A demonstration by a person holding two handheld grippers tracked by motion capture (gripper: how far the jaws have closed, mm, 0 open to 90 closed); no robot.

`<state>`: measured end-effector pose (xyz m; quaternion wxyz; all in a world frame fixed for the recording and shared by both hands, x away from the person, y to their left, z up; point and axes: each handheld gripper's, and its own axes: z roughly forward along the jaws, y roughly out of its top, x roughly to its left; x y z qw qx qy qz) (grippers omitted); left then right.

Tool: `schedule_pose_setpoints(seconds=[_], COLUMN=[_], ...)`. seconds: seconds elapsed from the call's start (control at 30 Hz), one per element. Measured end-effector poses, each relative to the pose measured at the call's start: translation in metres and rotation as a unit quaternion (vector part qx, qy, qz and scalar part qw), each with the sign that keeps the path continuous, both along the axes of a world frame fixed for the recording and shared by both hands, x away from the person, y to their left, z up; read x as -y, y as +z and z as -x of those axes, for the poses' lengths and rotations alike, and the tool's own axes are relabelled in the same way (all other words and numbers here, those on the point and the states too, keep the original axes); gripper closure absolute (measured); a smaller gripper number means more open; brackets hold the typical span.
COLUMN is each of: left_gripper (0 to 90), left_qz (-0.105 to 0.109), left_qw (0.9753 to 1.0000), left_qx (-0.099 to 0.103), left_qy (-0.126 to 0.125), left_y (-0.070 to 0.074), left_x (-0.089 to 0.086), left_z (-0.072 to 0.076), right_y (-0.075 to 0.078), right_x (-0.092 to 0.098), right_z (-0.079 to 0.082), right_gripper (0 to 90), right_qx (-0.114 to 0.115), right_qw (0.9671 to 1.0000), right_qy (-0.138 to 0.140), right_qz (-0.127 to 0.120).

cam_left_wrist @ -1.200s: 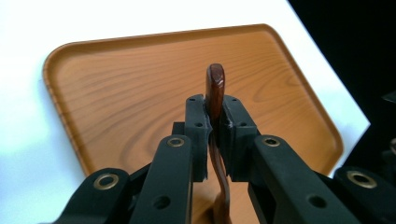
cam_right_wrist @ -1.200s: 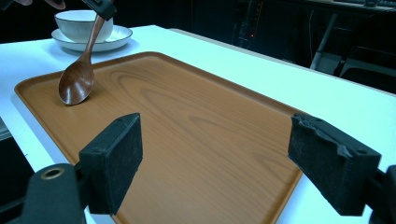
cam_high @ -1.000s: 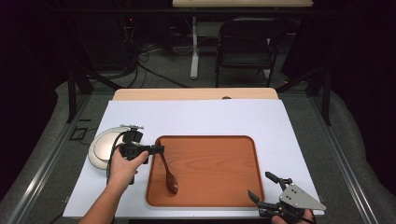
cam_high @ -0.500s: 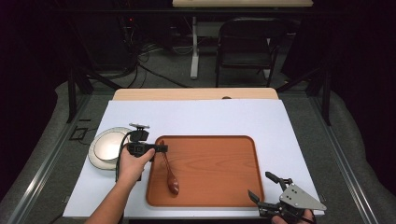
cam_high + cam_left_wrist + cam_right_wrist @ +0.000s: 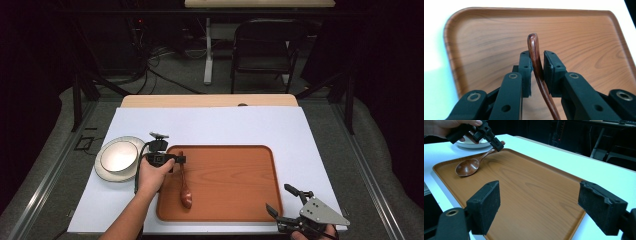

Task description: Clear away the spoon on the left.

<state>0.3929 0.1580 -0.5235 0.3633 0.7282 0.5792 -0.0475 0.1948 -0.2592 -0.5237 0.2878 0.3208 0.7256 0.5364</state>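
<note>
A dark wooden spoon [image 5: 185, 195] lies along the left side of a brown wooden tray [image 5: 235, 177], bowl toward me. My left gripper [image 5: 181, 159] reaches in over the tray's left rim and is shut on the spoon's handle. In the left gripper view the handle [image 5: 533, 46] stands pinched between the two pads of that gripper [image 5: 537, 62]. My right gripper [image 5: 278, 197] hovers open by the tray's near right corner. In the right gripper view its jaws [image 5: 544, 202] stand wide apart with nothing between them, and the spoon [image 5: 466, 167] and left gripper [image 5: 497, 146] show farther off.
A round white plate [image 5: 119, 157] sits on the white tabletop [image 5: 225, 125] just left of the tray, and shows behind the hand [image 5: 471, 145] in the right gripper view. A black chair [image 5: 262, 45] and cables stand beyond the table's far edge.
My left gripper has slid right from beside the plate to the tray's left rim, and its jaws now hold the spoon handle. The right gripper has stayed put.
</note>
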Motion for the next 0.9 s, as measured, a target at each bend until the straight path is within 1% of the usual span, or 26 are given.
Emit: schedule_pose_setpoints(seconds=[0.03, 0.23, 0.53, 0.6, 0.77, 0.9], left_gripper=[76.7, 74.9, 72.4, 70.4, 67.2, 63.3], left_qz=[0.0, 0.006, -0.008, -0.014, -0.041, -0.06], left_qw=[1.0, 0.9999, 0.9998, 0.9998, 0.9989, 0.9977], left_qx=[0.002, -0.001, 0.0, 0.002, 0.012, 0.026], left_qy=[0.001, 0.008, 0.018, 0.018, 0.018, 0.018], left_y=[-0.001, -0.003, -0.008, -0.01, -0.012, -0.013], left_x=[0.001, 0.003, 0.003, 0.004, 0.006, 0.007], left_z=[0.0, -0.002, -0.002, -0.002, -0.001, 0.0], right_y=[0.0, 0.0, 0.0, 0.0, 0.0, 0.0], right_x=[0.0, 0.0, -0.001, -0.001, 0.0, 0.0], right_z=[0.0, 0.0, 0.0, 0.0, 0.0, 0.0], right_gripper=[17.5, 17.6, 17.6, 17.6, 17.6, 17.6], right_qx=[0.0, -0.001, -0.001, -0.001, -0.001, -0.001], right_qw=[1.0, 1.0, 1.0, 1.0, 1.0, 1.0], right_qy=[0.0, 0.001, 0.002, 0.002, 0.001, 0.002], right_qz=[0.0, 0.0, -0.001, 0.0, 0.0, -0.001])
